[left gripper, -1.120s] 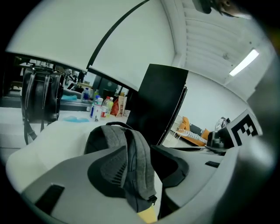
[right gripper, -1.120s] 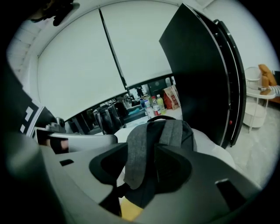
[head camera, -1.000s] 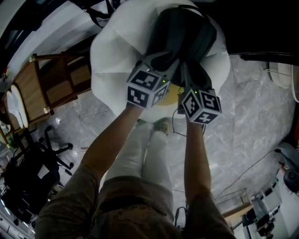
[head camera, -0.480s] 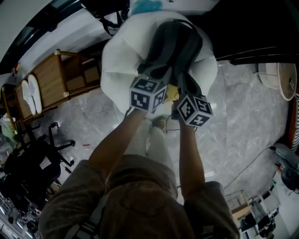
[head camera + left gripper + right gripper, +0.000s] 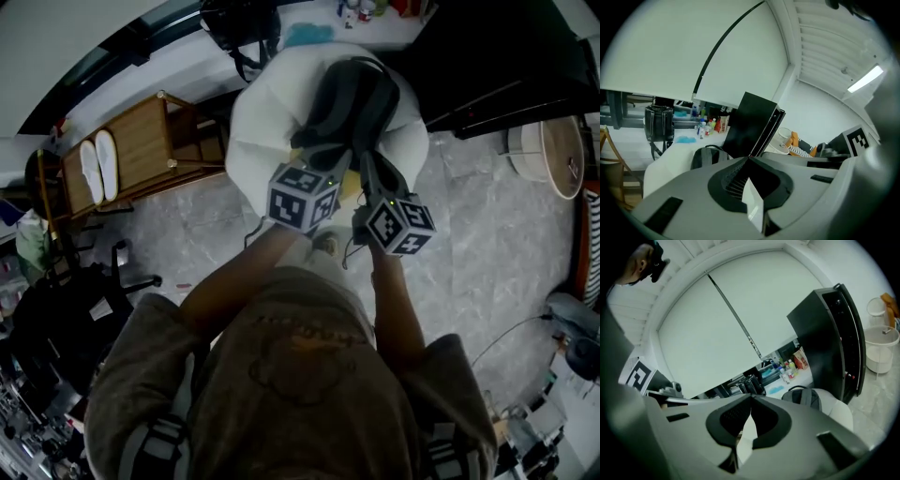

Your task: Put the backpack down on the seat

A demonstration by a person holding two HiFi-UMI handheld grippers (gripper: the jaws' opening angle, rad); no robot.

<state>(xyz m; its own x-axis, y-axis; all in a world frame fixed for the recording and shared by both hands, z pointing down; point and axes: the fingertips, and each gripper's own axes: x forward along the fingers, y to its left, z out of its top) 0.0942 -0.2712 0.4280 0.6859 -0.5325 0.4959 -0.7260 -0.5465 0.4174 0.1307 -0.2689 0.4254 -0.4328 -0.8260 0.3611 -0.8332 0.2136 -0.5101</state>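
A: Backpack (image 5: 352, 98) down yet?
B: Yes, it's lying on the white seat (image 5: 258, 131). The left gripper (image 5: 746, 160) and right gripper (image 5: 751, 397) were down on it a second ago (now lifted clear), jaws closed on nothing. Looks done.

What look like slippers (image 5: 106, 164) lie on a wooden shelf (image 5: 142, 141).

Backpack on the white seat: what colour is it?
The backpack is dark grey, clearest in the head view.

Head view dim; fisheye corners black; ceiling light (image 5: 866, 78) glaring.
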